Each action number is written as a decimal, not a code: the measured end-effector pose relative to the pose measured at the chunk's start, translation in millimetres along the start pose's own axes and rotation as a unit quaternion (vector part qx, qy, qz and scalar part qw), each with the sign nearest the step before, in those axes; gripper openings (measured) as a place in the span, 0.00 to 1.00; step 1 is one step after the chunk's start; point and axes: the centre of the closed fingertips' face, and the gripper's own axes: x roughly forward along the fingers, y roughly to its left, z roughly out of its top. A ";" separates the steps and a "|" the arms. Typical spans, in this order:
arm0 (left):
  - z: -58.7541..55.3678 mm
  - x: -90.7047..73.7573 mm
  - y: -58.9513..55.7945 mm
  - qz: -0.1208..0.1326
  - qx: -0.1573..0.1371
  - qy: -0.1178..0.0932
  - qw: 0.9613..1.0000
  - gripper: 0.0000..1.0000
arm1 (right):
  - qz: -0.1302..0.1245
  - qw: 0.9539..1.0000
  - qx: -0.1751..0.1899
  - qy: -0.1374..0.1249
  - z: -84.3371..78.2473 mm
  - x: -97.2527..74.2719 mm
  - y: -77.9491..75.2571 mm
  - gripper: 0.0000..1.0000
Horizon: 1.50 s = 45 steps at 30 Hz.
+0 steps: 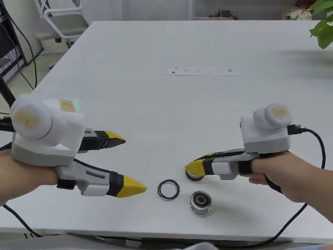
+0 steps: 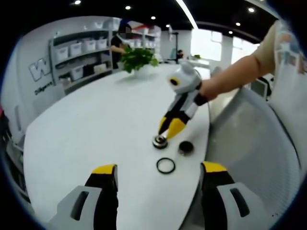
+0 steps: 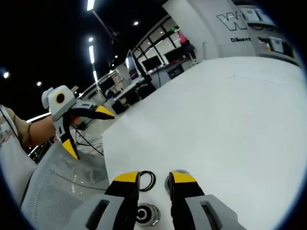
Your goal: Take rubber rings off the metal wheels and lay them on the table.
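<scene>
One ring (image 1: 168, 189) lies free on the table (image 1: 156, 104) beside the near wheel (image 1: 200, 202), so I judge one done; my right gripper (image 1: 191, 167), jaws narrowly apart and empty, is at the far wheel (image 1: 196, 177), and my left gripper (image 1: 132, 162) hangs wide open, empty.

White left claw (image 1: 132, 163) and right claw (image 1: 193, 167), yellow-tipped, black cable (image 1: 304, 129).

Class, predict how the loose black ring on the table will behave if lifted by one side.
The ring looks thin and rubbery, so it probably sags rather than staying round. Lying flat on the table, it seems unlikely to roll.
</scene>
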 end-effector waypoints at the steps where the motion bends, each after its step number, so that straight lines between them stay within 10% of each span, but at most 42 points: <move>1: 0.9 3.1 1.1 -0.002 0.000 0.000 1.000 0.71 | -0.001 1.000 -0.002 0.000 -0.2 -1.2 -0.9 0.22; 45: -1.0 98.3 2.2 -0.048 0.038 0.038 0.997 0.50 | -0.041 0.993 -0.106 0.032 -34.0 -5.2 -30.9 0.28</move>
